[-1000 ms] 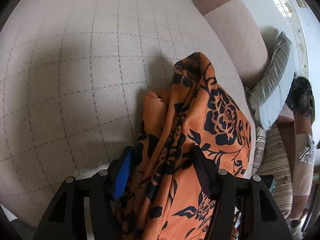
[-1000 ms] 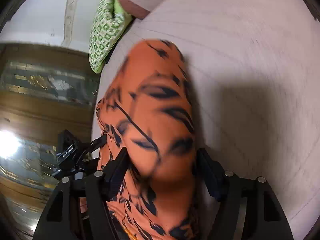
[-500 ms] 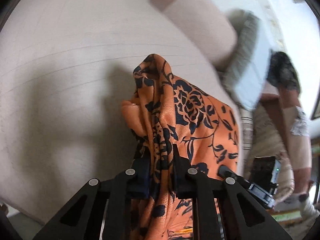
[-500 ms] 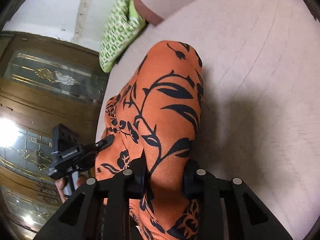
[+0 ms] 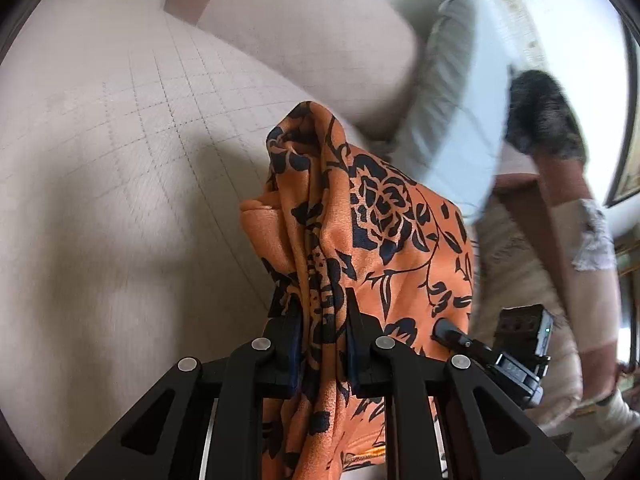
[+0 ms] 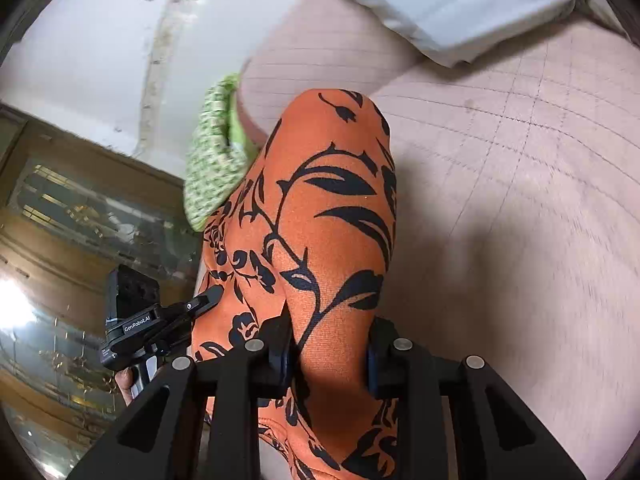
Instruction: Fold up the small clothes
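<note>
An orange garment with a black floral print (image 5: 360, 216) hangs bunched between both grippers above a pale quilted sofa seat (image 5: 112, 152). My left gripper (image 5: 322, 312) is shut on a gathered fold of it. My right gripper (image 6: 326, 340) is shut on another fold of the same garment (image 6: 332, 200). The right gripper's body shows at the lower right of the left wrist view (image 5: 516, 344). The left gripper's body shows at the left of the right wrist view (image 6: 140, 320). The garment's lower part is hidden behind the fingers.
The sofa backrest (image 5: 304, 36) rises behind the seat. A grey cushion (image 5: 444, 80) and a dark furry item (image 5: 540, 116) lie at the right. A green patterned cushion (image 6: 212, 160) sits at the seat's far end. A white pillow (image 6: 452, 4) lies at the top. A wooden glazed door (image 6: 60, 216) stands at the left.
Both grippers went from open around the garment to shut on it, then lifted and tilted with it, so more of the backrest and cushions came into view.
</note>
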The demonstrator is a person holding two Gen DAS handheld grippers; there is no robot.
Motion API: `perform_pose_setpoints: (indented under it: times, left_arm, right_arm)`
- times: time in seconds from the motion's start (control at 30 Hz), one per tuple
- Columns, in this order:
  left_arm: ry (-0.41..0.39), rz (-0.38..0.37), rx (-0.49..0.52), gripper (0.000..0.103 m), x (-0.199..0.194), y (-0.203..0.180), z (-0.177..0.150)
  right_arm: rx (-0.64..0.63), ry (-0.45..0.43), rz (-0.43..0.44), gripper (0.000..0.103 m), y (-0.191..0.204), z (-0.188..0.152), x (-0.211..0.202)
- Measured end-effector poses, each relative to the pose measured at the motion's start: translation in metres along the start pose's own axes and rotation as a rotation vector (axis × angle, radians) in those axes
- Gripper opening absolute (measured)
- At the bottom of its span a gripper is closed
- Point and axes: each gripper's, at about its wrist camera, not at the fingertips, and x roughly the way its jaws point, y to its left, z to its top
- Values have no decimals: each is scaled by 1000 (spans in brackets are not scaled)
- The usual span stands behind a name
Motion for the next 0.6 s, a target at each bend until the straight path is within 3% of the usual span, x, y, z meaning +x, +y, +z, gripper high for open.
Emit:
perform_pose_setpoints:
  times: [0.07, 0.13, 0.17, 0.23, 0.3, 0.4, 0.6]
  left_arm:
    - [24, 46, -7, 16, 30, 22, 11]
    - [46, 99, -11, 22, 58, 38, 11]
    - [43, 66, -28, 23, 63, 44, 10]
    - [36, 26, -17, 36, 57, 48, 9]
    - [44, 67, 7, 42, 50, 48, 8]
    - [45, 69, 21, 43, 35, 33, 4]
    - [54, 172, 104, 45, 5, 20, -37]
  right_arm:
    - [10, 18, -28, 28, -22, 13, 27]
    - [46, 27, -88, 35, -39, 16, 52]
    - [63, 32, -112, 43, -46, 16, 58]
    - [60, 40, -111, 50, -49, 19, 60]
    - [35, 47, -113, 55, -43, 20, 57]
    - [22, 31, -126, 58, -39, 15, 41]
    - [61, -20, -147, 59, -35, -7, 8]
